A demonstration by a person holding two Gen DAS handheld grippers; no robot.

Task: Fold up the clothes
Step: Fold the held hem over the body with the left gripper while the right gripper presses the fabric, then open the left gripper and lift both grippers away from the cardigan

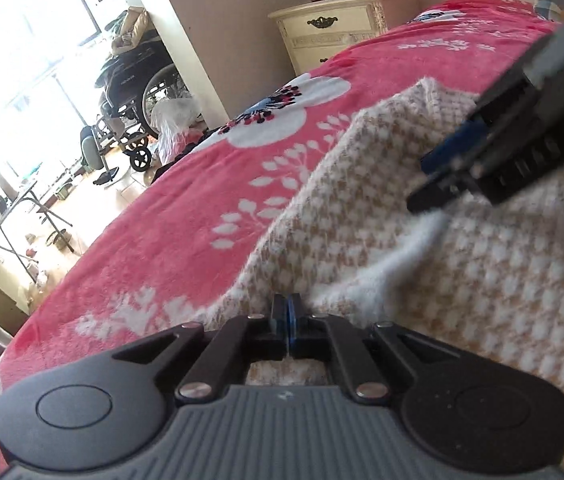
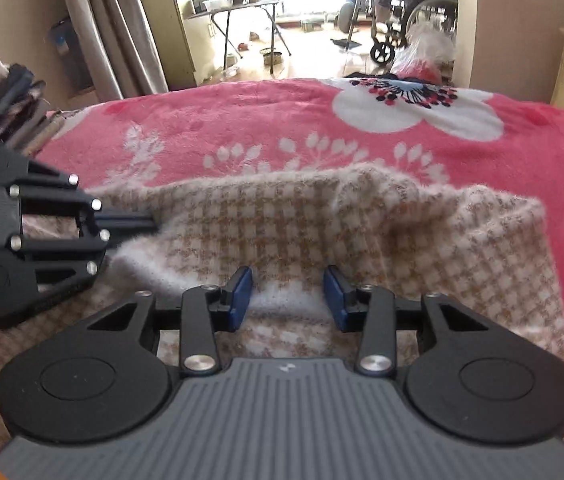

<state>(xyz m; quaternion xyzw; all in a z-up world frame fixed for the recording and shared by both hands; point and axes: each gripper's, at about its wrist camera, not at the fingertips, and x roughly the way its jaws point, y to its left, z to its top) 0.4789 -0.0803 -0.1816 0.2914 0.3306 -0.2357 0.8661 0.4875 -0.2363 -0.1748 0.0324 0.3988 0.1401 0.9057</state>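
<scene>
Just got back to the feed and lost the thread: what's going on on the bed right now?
A person is working two handheld grippers on a fuzzy beige-and-white checked garment spread over a pink floral blanket. The left gripper is shut, its pads at the garment's edge; whether cloth is pinched there cannot be told. The right gripper is open, its jaws apart over a white fold of the garment. No neat fold shows yet; the cloth lies rumpled.
</scene>
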